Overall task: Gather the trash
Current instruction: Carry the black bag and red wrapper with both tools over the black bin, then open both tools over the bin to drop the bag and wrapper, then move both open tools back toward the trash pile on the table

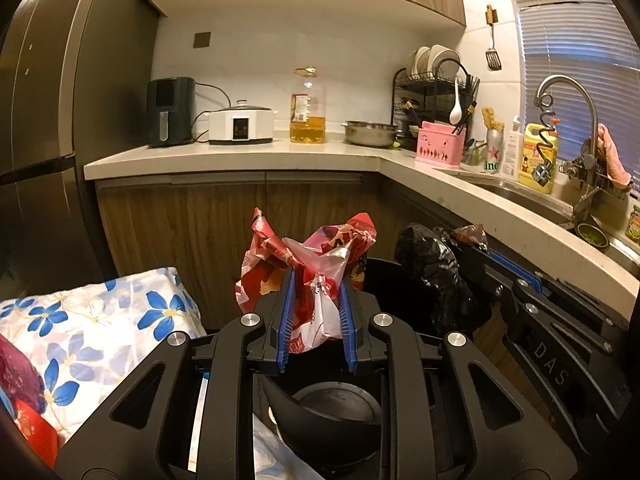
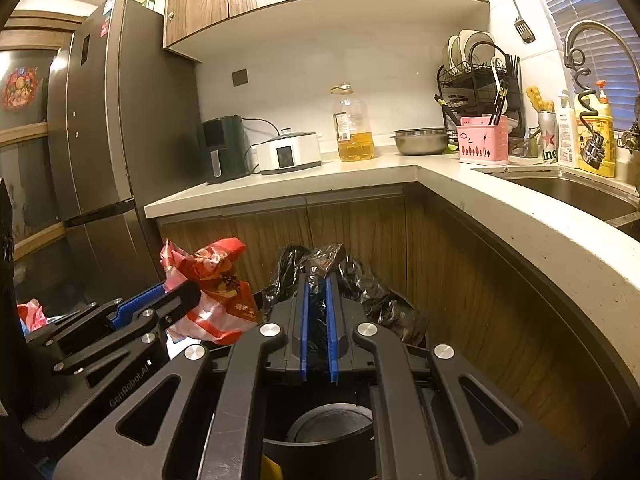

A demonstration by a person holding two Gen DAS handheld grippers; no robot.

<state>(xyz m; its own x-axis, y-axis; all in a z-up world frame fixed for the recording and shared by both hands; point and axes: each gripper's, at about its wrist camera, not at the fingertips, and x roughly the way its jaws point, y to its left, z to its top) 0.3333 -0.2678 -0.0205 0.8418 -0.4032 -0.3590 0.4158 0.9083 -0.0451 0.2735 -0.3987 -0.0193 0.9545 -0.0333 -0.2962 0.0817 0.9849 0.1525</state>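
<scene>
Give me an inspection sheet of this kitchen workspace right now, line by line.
Surface: pale L-shaped counter over wood cabinets, sink at right.
Job's things: red bag and black bag, both held above a black bin.
Clutter: air fryer, white cooker, oil bottle, steel bowl, pink caddy, dish rack, beer can, yellow bottle.
Grippers: left gripper shut on red bag; right gripper shut on black bag.
Cables: cords behind the air fryer and cooker.
Surroundings: fridge at left, floral cloth, window blinds, spatula on wall.
</scene>
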